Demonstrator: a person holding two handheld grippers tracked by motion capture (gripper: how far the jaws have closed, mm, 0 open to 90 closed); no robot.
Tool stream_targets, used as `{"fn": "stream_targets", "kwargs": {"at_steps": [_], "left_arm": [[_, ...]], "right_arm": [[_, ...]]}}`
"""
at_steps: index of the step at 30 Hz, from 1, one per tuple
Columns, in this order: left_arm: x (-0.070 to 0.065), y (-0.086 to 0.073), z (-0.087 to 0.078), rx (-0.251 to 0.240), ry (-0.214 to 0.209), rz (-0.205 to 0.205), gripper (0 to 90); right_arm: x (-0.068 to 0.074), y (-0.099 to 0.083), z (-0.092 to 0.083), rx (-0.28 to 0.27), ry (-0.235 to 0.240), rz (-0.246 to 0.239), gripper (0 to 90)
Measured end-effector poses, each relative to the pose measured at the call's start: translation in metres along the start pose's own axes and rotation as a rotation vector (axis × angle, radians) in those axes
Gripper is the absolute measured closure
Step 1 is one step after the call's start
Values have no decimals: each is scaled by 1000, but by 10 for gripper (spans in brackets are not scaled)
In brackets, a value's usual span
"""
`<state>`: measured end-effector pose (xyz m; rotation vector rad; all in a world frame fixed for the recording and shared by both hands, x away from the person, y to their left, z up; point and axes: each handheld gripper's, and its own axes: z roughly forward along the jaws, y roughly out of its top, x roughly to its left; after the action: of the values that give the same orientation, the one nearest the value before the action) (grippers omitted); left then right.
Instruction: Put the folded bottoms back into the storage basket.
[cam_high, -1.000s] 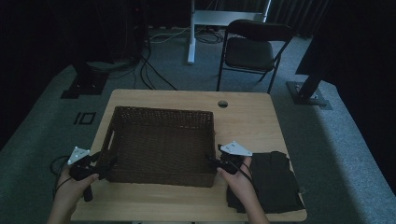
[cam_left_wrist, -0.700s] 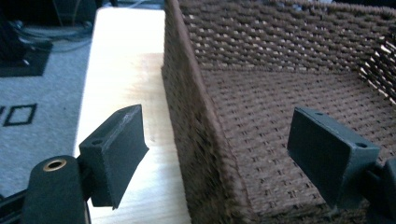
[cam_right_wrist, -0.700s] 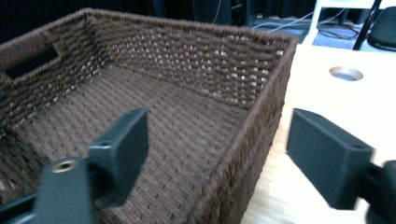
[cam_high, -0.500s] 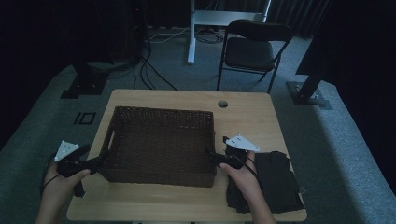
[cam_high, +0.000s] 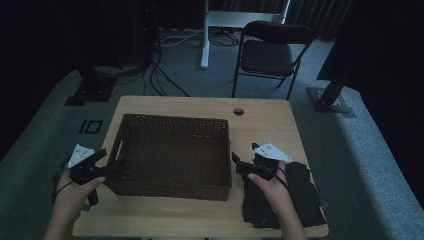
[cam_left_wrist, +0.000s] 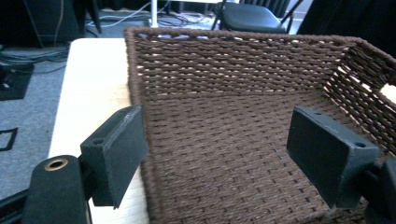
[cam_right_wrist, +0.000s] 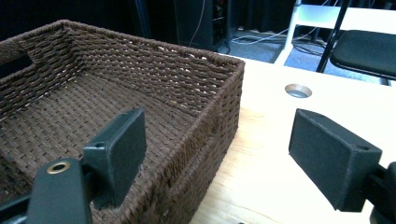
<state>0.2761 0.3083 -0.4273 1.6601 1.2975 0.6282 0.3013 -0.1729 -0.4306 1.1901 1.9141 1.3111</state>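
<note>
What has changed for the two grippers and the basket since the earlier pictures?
Both grippers, left and right, have just opened and let go of the basket's side walls, drawing slightly outward. The basket and the dark cloth stayed in place.

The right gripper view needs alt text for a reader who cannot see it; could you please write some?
Open right claw hangs above the near corner of an empty brown wicker basket on a light wooden table, nothing between its jaws. A round hole in the tabletop lies beyond.

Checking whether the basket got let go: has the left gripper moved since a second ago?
Yes. The left gripper has drawn outward from the basket wall, toward the table edge, its jaws just opening, empty.
</note>
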Motion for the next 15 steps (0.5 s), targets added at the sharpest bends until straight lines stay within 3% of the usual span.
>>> {"fn": "stream_targets", "kwargs": {"at_steps": [6, 15], "left_arm": [[-11, 1, 9, 8, -41, -2, 203], [-34, 7, 23, -2, -105, 11, 203]], "right_arm": [[-10, -3, -8, 7, -13, -19, 184], [-26, -6, -18, 7, -32, -4, 177]]}}
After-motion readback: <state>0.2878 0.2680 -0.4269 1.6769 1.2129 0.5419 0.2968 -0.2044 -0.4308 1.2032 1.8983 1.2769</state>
